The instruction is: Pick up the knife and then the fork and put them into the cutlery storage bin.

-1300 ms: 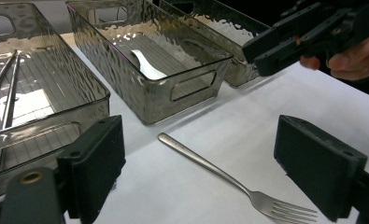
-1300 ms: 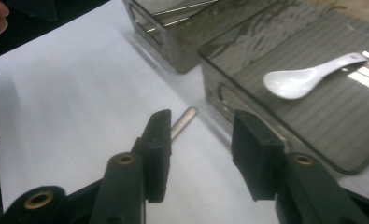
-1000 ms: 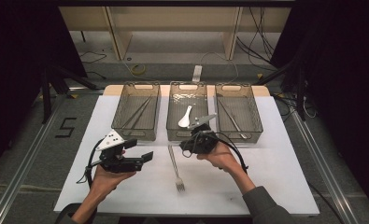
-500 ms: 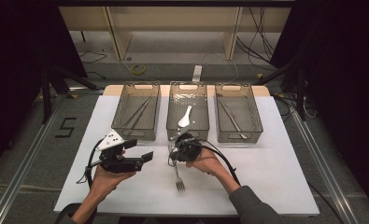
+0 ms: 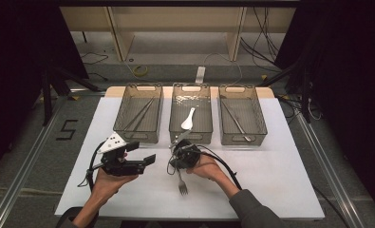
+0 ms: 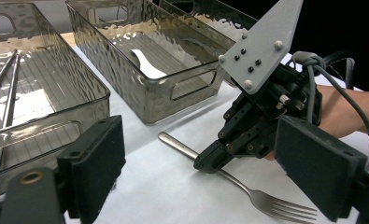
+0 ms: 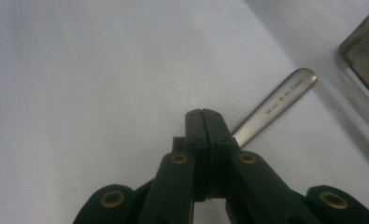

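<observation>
A: High view: white bench (image 5: pixel 280 180) lit bright from overhead, surroundings near black, picture soft and grainy.

B: Left gripper view: sharp, glare rippling on the clear bins (image 6: pixel 140 70). Right gripper view: washed bluish, fork handle (image 7: pixel 275 105) readable, near claw blurred, corner shadowed.

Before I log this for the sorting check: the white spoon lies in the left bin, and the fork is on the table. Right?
Not quite. The high view shows the white spoon in the middle bin, not the left one. The fork is indeed on the table.
</observation>
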`<action>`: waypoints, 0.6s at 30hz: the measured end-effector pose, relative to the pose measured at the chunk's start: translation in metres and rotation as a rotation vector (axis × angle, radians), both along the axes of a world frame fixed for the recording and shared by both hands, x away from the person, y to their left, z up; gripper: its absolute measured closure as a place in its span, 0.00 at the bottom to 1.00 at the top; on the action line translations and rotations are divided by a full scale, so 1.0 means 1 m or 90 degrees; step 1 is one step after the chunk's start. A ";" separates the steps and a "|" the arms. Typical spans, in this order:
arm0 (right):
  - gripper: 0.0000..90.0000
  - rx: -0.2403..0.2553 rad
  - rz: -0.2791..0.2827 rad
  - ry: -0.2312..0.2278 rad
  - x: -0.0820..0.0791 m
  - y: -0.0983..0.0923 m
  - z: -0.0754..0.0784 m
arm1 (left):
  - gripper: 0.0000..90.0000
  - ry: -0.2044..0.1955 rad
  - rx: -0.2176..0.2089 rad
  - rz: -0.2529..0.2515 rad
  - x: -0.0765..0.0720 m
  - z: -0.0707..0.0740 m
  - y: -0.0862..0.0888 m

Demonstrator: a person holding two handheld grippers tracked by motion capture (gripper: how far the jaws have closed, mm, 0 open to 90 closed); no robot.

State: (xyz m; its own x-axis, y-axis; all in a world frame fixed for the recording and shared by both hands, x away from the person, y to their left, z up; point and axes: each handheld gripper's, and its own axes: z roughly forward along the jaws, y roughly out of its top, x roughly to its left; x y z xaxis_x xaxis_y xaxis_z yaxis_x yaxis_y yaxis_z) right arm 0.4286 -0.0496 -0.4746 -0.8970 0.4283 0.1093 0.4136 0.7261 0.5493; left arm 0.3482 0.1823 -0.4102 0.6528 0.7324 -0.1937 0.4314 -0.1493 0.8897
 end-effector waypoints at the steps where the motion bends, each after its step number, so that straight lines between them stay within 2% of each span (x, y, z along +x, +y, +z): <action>1: 1.00 -0.006 0.000 -0.004 -0.001 0.001 0.001 | 0.18 0.001 0.000 0.000 0.000 0.000 0.000; 5: 1.00 -0.019 0.002 -0.021 0.001 0.000 0.001 | 0.18 0.000 -0.001 0.000 0.000 0.000 0.000; 9: 1.00 -0.028 -0.013 -0.022 0.007 -0.004 0.000 | 0.18 -0.001 -0.002 0.001 0.000 0.000 0.000; 12: 1.00 -0.023 -0.031 0.001 0.010 -0.010 -0.001 | 0.18 0.001 -0.003 0.002 0.000 0.000 0.000; 18: 1.00 -0.034 -0.047 0.011 0.010 -0.026 0.001 | 0.18 0.002 -0.001 0.001 0.000 0.000 0.000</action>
State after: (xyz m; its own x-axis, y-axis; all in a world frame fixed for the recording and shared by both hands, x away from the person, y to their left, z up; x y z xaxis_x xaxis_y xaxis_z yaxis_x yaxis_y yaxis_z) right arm 0.4381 -0.0753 -0.4733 -0.8607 0.4993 0.1000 0.4768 0.7214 0.5023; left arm 0.3479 0.1825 -0.4104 0.6511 0.7331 -0.1963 0.4340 -0.1474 0.8888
